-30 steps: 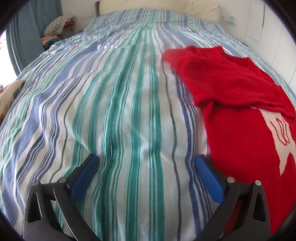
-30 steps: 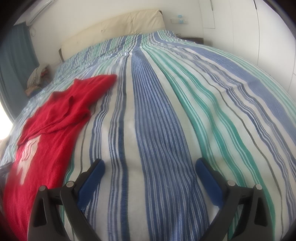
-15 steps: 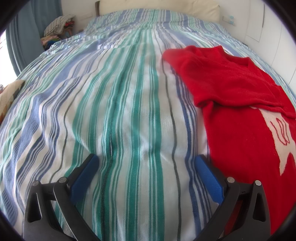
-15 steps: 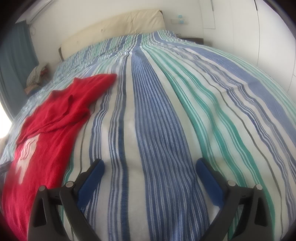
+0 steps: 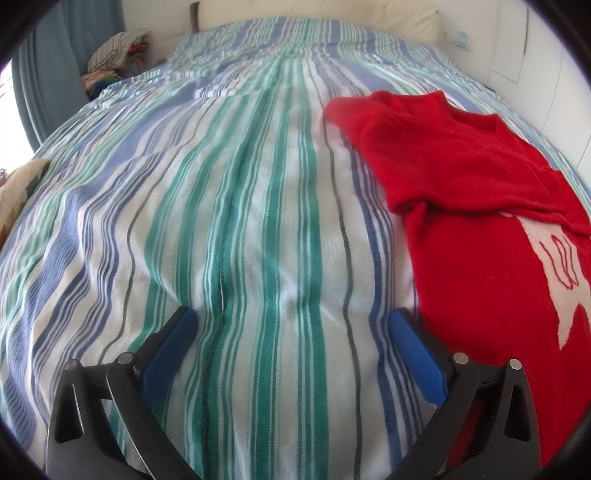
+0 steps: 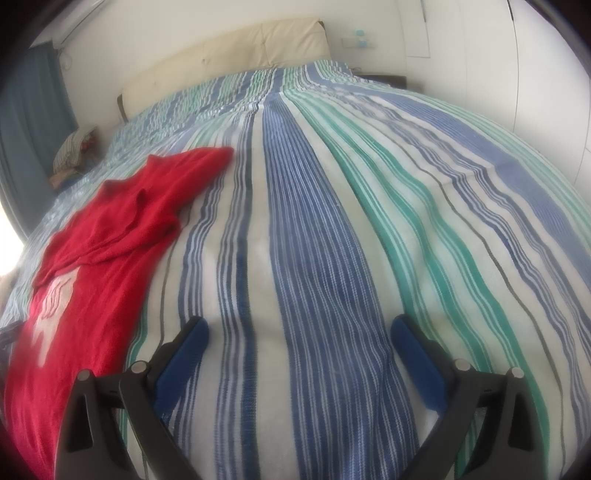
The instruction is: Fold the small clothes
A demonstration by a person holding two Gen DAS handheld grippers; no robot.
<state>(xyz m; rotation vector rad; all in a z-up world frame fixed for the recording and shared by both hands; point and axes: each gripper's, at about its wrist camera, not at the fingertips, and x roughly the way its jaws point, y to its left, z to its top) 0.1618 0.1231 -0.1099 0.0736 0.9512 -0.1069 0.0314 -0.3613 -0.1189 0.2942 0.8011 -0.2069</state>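
Left wrist view: a pile of clothes (image 5: pixel 118 51) is seen in the upper left corner, beside a blue curtain (image 5: pixel 48 74). The striped bedspread (image 5: pixel 240 203) fills most of the frame, with green, blue and white stripes running up toward a cream headboard (image 5: pixel 317 16) at the top. The left gripper (image 5: pixel 293 317) is seen at the bottom centre, its blue-padded fingers (image 5: pixel 168 347) spread wide apart, nothing held between them, only bare bedspread showing in the gap.

The red sweater (image 5: pixel 480 221) is laid on the bedspread in the right half of the frame. Knit texture is visible. A sleeve is folded across the chest, running from upper centre down to the right edge. A white star-like motif with red line stitching is partly seen at the right edge, cut off by the frame. The sweater's left edge is located just beside the right-hand finger pad, on its outer side; contact cannot be confirmed.

Right wrist view: the red sweater (image 6: pixel 110 236) is placed in the left part of the frame, sleeve tip pointing to the upper centre, white motif blurred at the lower left. The right gripper (image 6: pixel 299 328) is seen at the bottom centre, fingers (image 6: pixel 415 354) also spread wide, nothing clamped. The sweater hem lies near the left-hand finger, outside the gap, apart from it. White wall panels (image 6: pixel 480 44) occupy the upper right.
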